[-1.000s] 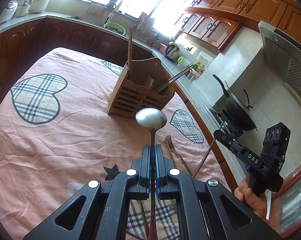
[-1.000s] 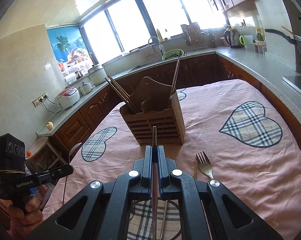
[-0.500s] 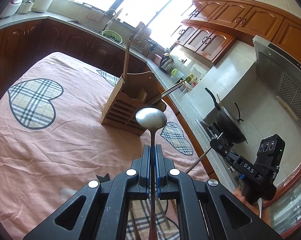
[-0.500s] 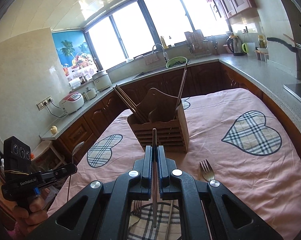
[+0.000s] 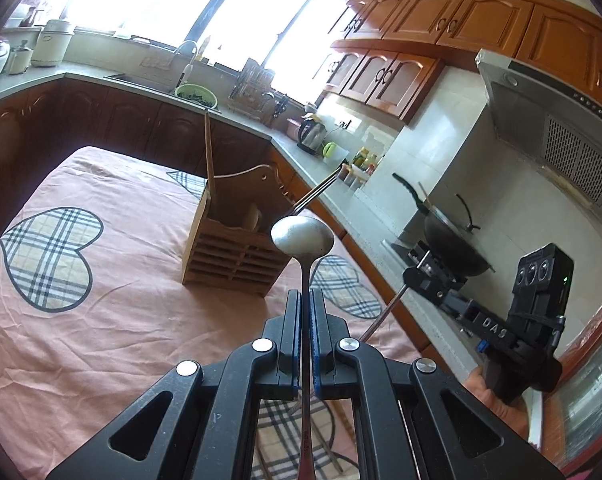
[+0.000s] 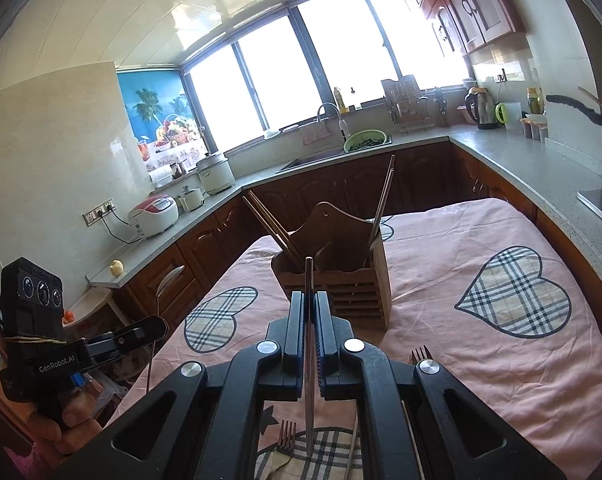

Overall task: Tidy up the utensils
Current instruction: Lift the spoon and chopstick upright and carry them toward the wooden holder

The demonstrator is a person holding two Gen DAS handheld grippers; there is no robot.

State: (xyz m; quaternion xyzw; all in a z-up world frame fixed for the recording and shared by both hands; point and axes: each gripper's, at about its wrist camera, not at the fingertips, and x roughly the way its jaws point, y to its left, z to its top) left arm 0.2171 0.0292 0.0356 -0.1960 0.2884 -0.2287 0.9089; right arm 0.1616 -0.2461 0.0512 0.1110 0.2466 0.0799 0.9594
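your left claw pinches the spoon bowl-up and your right claw pinches a thin utensil, both aimed at the far wooden holder.

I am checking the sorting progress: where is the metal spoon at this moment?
In the left wrist view the spoon is clamped by its handle in the left gripper, held up in the air just in front of the wooden holder.
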